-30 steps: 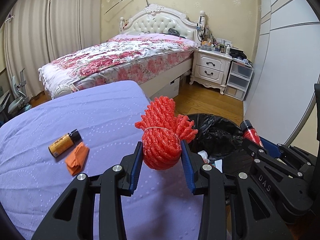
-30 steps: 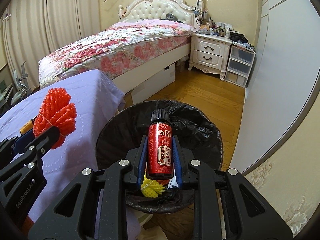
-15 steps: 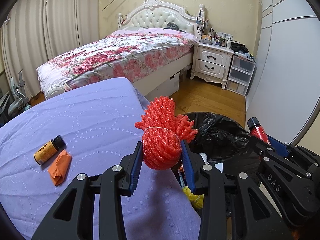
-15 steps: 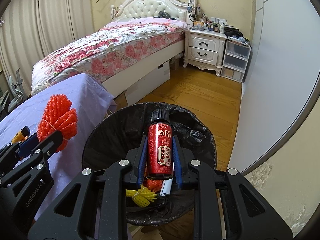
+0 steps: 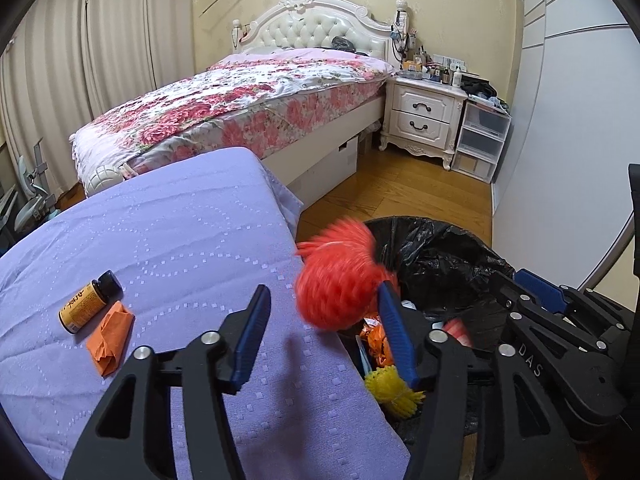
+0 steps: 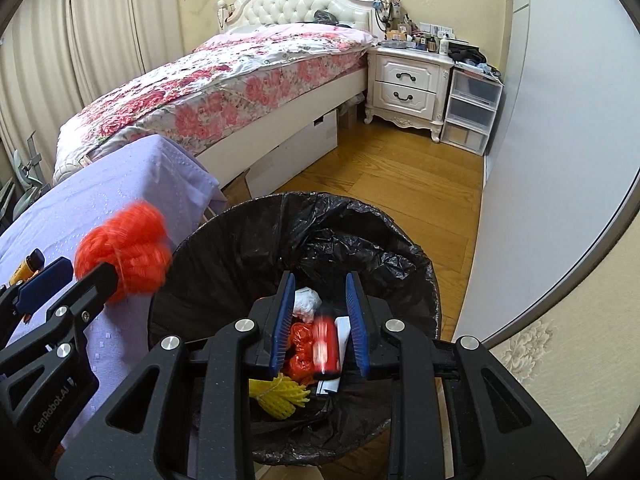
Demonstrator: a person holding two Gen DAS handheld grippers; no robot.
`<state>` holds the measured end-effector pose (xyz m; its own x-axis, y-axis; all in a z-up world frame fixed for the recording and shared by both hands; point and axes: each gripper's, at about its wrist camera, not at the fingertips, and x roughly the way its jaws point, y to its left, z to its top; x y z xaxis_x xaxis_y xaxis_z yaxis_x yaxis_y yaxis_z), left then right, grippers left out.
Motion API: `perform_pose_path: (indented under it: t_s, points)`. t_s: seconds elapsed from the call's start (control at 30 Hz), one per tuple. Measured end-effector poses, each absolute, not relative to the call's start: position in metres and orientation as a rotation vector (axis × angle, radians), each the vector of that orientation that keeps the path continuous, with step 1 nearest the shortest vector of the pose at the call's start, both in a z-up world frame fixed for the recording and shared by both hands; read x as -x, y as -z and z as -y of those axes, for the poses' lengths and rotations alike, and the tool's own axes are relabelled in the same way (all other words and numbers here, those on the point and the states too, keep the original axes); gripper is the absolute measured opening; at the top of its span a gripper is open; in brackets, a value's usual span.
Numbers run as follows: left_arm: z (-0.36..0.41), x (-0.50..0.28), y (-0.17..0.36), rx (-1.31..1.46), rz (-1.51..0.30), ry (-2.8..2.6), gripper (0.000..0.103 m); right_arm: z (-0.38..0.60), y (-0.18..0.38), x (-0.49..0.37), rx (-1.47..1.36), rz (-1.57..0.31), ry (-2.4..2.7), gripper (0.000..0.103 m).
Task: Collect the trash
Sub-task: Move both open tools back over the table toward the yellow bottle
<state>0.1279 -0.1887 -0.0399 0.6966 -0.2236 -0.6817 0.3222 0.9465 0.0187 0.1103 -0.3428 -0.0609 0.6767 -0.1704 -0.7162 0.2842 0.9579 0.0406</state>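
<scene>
My left gripper (image 5: 324, 304) is open; the red foam net (image 5: 338, 276) is blurred and loose against its right finger, over the edge of the black-lined trash bin (image 5: 444, 256). My right gripper (image 6: 320, 284) is open above the bin (image 6: 240, 248); the red bottle (image 6: 326, 346) is blurred, falling between the fingers onto trash inside. The net also shows in the right wrist view (image 6: 124, 248). A yellow foam net (image 6: 280, 394) lies in the bin. An orange-labelled bottle (image 5: 88, 302) and an orange paper scrap (image 5: 110, 332) lie on the purple cloth.
The purple-covered table (image 5: 160, 240) is left of the bin. A floral bed (image 5: 240, 96), a white nightstand (image 5: 422, 116) and plastic drawers (image 5: 482, 140) stand behind. A white wardrobe wall (image 6: 560, 160) runs along the right, with wood floor (image 6: 400, 184) between.
Both grippers opened. The red bottle dropped from the right gripper into the bin. The red foam net came loose from the left gripper and is moving right toward the bin.
</scene>
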Motion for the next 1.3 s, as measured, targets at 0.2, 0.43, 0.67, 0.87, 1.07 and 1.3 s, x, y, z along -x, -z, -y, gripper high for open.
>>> perform_pose_path:
  t_s: [0.2,0.43,0.67,0.87,1.07,1.3]
  points:
    - [0.187,-0.123,0.037,-0.144,-0.725,0.299,0.069,0.345,0.058,-0.106,-0.152,-0.775,0.275,0.041]
    - [0.174,-0.119,0.030,-0.133,-0.704,0.269,0.073,0.343,0.053,-0.101,-0.145,-0.759,0.289,0.056]
    - [0.146,-0.111,0.025,-0.120,-0.695,0.202,0.075,0.332,0.048,-0.095,-0.156,-0.754,0.279,0.063]
    - [0.102,-0.101,0.030,-0.122,-0.710,0.121,0.075,0.300,0.046,-0.090,-0.160,-0.760,0.203,0.063]
    - [0.047,-0.095,0.035,-0.088,-0.747,0.023,0.075,0.250,0.043,-0.090,-0.127,-0.765,0.091,0.063]
    - [-0.002,-0.088,0.034,-0.057,-0.754,-0.080,0.075,0.187,0.041,-0.097,-0.067,-0.783,-0.033,0.064]
